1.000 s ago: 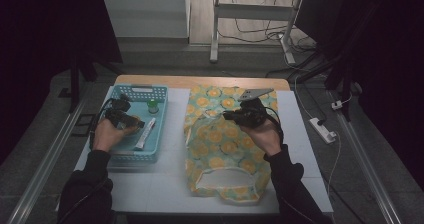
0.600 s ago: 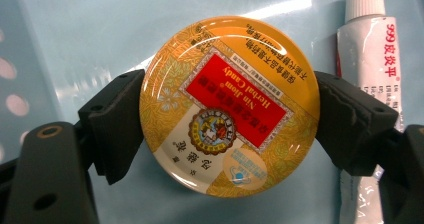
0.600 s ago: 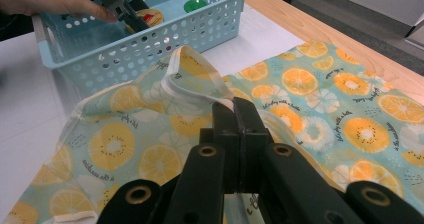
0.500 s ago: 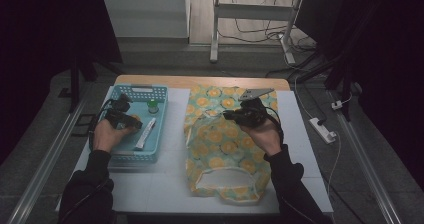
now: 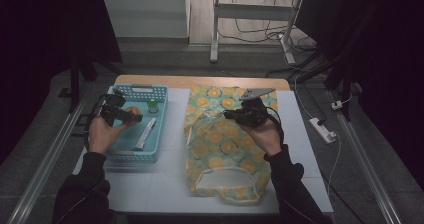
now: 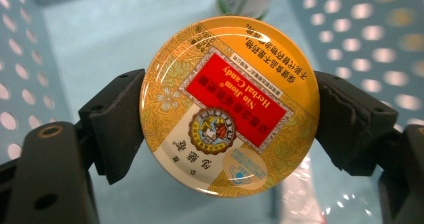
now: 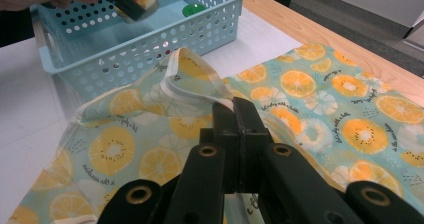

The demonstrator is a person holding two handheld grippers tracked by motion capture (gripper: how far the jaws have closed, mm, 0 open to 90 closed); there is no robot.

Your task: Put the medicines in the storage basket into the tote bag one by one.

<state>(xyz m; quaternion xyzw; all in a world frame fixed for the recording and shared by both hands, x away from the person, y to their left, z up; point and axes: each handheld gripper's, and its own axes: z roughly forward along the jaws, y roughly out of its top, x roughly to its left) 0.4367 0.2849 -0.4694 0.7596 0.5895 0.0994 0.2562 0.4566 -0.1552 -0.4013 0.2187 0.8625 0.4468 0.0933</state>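
the left gripper (image 5: 134, 118) has its two black jaws clamped on either side of a round yellow candy tin with a red label (image 6: 230, 106), holding it edge to edge above the pale blue perforated plastic basket (image 5: 150, 154). inside that basket a small green-capped bottle (image 5: 152, 106) stands near the far wall and a white tube (image 5: 145, 134) lies on the floor of it. the right gripper (image 7: 233, 106) has its jaws pressed together on the white-bound edge of a teal cloth bag printed with orange slices (image 7: 320, 99), lifting a fold of it off the white table top (image 5: 170, 184). the bag lies just beside the basket.
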